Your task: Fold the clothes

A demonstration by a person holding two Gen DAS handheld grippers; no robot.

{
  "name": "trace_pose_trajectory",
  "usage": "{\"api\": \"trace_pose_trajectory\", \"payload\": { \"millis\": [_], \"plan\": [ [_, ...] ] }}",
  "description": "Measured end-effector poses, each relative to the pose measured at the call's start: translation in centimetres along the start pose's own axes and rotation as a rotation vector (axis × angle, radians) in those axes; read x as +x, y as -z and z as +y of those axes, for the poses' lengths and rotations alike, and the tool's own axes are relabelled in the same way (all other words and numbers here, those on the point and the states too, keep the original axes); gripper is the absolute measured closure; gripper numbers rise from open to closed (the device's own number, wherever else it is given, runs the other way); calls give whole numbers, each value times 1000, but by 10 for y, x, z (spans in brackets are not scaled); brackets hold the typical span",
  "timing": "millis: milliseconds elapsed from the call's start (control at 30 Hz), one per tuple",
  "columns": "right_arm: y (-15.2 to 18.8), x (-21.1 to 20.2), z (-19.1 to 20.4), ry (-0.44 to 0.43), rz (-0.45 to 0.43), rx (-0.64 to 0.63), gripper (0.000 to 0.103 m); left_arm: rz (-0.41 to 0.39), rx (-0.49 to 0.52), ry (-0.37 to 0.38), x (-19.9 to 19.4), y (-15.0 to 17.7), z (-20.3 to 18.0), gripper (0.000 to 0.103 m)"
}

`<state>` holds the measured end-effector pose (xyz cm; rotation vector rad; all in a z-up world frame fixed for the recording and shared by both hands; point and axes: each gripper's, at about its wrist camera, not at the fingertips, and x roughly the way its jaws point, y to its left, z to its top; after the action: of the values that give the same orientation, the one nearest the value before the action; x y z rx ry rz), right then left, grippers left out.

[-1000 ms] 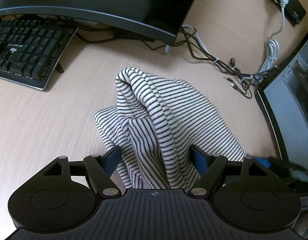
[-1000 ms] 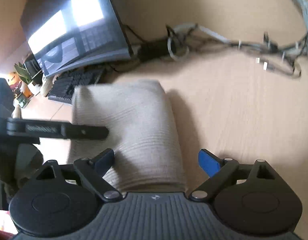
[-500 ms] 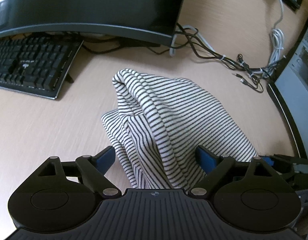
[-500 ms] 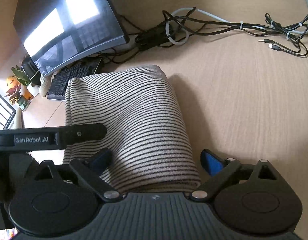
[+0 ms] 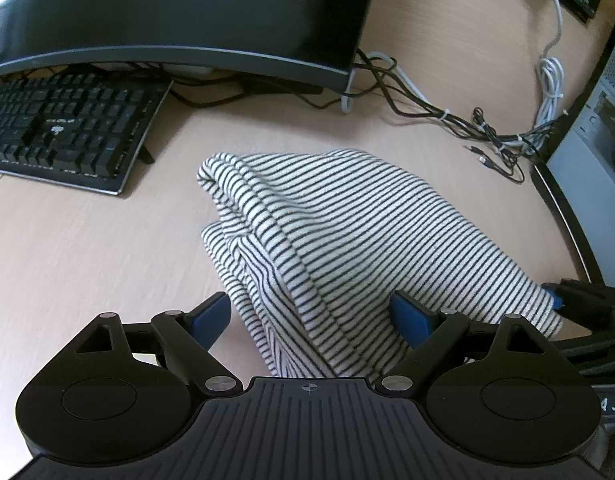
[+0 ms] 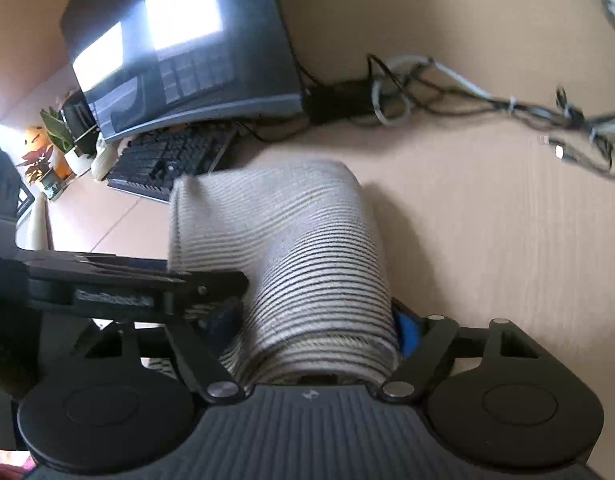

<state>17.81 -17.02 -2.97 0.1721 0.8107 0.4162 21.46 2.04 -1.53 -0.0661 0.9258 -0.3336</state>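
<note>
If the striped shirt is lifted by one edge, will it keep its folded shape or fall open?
The striped shirt is probably floppy: its layers sag and bulge between the left gripper fingers. Lifted by one edge, the loose folds would likely fall open. It seems light and unlikely to slide far on the wooden desk.

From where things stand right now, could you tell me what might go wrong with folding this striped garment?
The left gripper is open, with the striped garment only lying between its fingers; if lifted from the right, that side may sag and unfold. The right gripper seems shut on the garment's rolled end, so a pull could drag it across the desk. The loose cables and the keyboard lie close beyond it, so a wide swing could snag them.
</note>
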Motion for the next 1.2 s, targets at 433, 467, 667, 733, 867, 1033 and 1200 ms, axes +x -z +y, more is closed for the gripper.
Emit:
{"api": "trace_pose_trajectory", "payload": {
  "millis": [433,467,667,733,867,1033,1200],
  "plan": [
    [7,1,33,130,11,-197,22,5,-34,-13,-11,5,9,12],
    [8,1,35,136,11,-206,21,2,-38,-18,-13,5,10,12],
    [11,2,41,153,12,-227,18,-27,-90,-10,-29,-3,19,12],
    [11,2,42,154,10,-229,18,-30,-112,11,-32,-5,21,12],
    [13,2,42,149,6,-231,17,-6,-130,56,-27,-3,20,12],
    [14,2,41,140,2,-236,16,44,-148,90,-11,4,17,12],
    [14,1,37,124,1,-234,15,88,-165,85,3,10,18,12]
  ]
}}
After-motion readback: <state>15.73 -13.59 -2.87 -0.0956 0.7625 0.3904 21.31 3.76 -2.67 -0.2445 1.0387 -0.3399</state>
